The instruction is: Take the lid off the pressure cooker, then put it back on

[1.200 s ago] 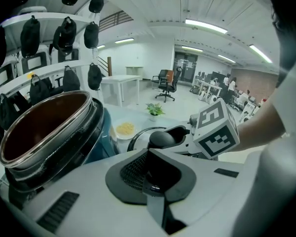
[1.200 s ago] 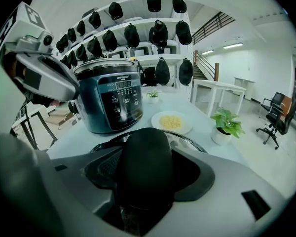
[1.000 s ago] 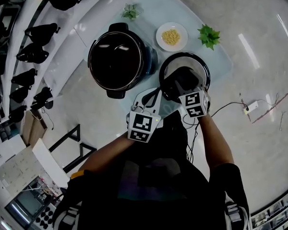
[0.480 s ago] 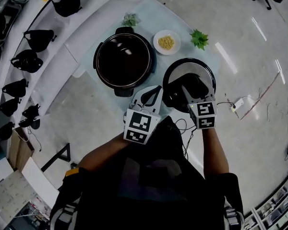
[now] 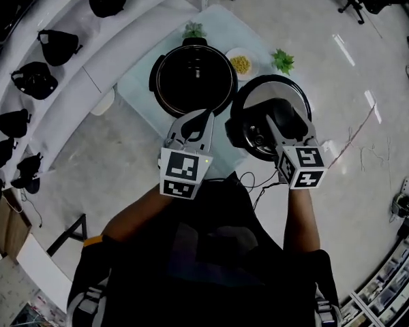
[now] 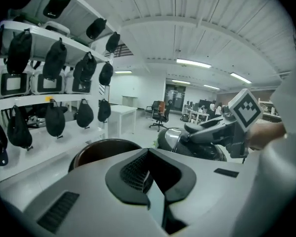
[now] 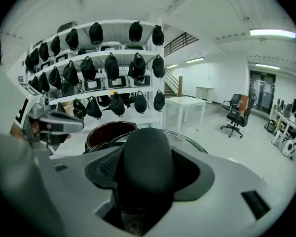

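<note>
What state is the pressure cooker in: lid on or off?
Off. The right gripper holds the lid by its handle, beside the pressure cooker, whose top is open.

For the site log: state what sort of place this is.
Likely an open-plan office or lab rather than a kitchen: curved white shelves hung with black bags, a swivel office chair, and a white table.
</note>
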{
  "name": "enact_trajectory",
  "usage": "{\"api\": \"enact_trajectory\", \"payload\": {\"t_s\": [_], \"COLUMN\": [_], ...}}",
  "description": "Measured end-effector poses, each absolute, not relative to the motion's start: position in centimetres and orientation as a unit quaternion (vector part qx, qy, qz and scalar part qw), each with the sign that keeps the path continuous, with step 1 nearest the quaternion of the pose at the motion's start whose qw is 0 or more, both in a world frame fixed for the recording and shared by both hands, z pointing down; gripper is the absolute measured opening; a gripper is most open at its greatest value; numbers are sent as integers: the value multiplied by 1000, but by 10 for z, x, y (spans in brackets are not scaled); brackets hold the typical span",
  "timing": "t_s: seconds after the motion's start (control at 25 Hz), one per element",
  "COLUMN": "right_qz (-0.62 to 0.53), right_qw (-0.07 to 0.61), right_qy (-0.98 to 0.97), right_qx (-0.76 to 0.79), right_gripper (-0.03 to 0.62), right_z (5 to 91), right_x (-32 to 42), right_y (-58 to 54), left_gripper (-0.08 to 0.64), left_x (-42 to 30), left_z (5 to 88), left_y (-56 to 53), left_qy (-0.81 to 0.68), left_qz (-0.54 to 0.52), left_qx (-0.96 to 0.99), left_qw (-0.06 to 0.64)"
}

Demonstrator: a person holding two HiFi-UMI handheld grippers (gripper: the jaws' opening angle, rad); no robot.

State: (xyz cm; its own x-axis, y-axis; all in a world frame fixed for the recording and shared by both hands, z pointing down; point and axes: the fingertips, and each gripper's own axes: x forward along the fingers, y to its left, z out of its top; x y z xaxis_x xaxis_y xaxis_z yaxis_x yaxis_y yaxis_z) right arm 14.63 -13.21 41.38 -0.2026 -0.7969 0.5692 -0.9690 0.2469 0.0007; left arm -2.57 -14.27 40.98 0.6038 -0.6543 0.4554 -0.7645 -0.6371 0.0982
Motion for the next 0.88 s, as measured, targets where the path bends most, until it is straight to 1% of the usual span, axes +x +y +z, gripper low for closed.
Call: {"api": "enact_trajectory", "payload": {"t_s": [0.16,0.36,0.64,0.88], "right_qz": [171,165,169,177], "right_qw": [223,219,233,252], "right_qy": [-765,-780,-788,-784], "right_qx": [579,562,544,540], "right_gripper": [288,288,288,288], "right_z": [390,381,393,416], "right_x": [102,40,-38,-72], "right_y": [-148,-177,-223,-248], "left_gripper": [8,8,8,8], "left_x": [-76,-128,-195,-232], "left_z": [408,410,426,436], "left_y": [-149,-151,-154,-157], "left_qy": [-432,-457,-487,-507], "left_qz": [189,189,200,203], "left_qx": [870,857,836,822], "left_qw": [144,144,153,161]}}
